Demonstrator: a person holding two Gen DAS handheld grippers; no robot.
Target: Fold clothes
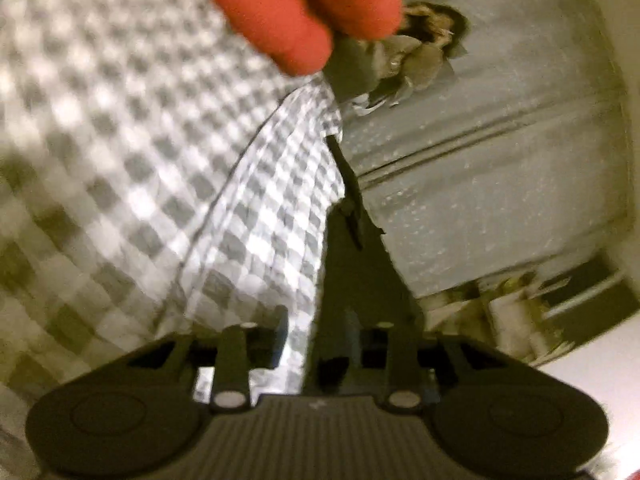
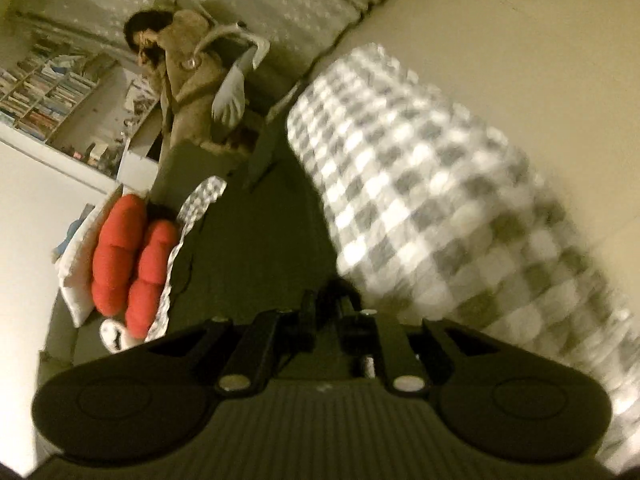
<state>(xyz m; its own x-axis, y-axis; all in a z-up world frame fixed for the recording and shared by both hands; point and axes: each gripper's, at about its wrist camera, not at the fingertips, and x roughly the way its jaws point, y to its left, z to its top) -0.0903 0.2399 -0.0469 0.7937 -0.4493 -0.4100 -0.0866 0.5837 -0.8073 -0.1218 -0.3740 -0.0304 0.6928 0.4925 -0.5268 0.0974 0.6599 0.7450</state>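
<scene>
A grey-and-white checked garment (image 1: 132, 128) fills the left of the left wrist view, lifted and blurred. My left gripper (image 1: 344, 176) is shut on a fold of it, the cloth running down between the fingers. A red-gloved hand (image 1: 304, 8) is at the top, just ahead of the fingers. In the right wrist view the same checked garment (image 2: 420, 200) hangs on the right. My right gripper (image 2: 276, 152) looks shut on its edge. The other red-gloved hand (image 2: 132, 264) holds a checked strip at the left.
A framed picture of a figure (image 2: 188, 76) hangs on a pale patterned wall (image 1: 500, 140). Bookshelves (image 2: 44, 100) stand at the far left of the right wrist view. A pale flat surface (image 2: 520, 40) lies behind the garment.
</scene>
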